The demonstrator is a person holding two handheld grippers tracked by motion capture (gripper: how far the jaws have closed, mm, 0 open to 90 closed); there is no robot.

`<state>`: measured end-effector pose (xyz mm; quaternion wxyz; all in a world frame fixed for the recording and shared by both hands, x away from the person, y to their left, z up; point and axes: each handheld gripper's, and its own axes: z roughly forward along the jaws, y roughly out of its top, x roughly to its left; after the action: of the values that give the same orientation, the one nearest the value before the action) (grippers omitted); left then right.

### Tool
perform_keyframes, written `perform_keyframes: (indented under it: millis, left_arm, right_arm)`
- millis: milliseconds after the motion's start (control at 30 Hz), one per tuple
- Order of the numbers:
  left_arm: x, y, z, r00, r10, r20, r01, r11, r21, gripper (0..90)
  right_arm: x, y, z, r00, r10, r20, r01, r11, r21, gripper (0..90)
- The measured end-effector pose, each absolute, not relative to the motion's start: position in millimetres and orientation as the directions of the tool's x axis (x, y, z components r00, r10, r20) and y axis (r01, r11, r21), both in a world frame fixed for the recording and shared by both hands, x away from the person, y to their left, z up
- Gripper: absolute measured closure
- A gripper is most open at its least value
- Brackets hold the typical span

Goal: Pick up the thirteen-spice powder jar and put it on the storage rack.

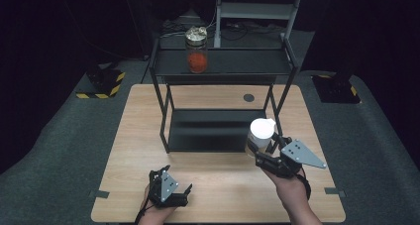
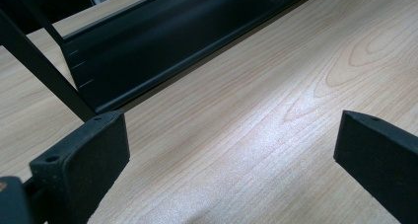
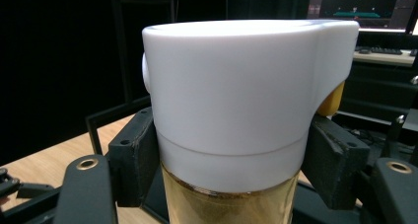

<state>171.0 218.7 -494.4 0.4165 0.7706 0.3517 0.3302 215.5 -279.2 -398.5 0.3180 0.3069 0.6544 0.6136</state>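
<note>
My right gripper is shut on a jar with a wide white lid and yellowish-brown contents, held upright above the table near the shelf's front right leg. In the right gripper view the white-lidded jar stands close up, and both black pads press on its sides just under the lid. My left gripper rests near the table's front edge, open with nothing between its jaws; its view shows the left gripper over bare wood. A glass jar with red contents stands on the top shelf.
A black two-tier metal shelf stands at the middle of the wooden table; its lower tray lies just ahead of my left gripper. A round dark hole marks the table's far side. Dark floor surrounds the table.
</note>
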Motion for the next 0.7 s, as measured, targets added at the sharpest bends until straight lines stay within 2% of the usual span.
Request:
perform_keyframes:
  millis: [700]
  left_arm:
    - [171.1, 220.4, -494.7, 0.536, 0.818, 0.208, 0.267, -0.398, 0.878, 0.7]
  right_arm:
    - [230.8, -277.4, -360.3, -0.592, 0.805, -0.042, -0.029, 0.031, 0.999, 29.6]
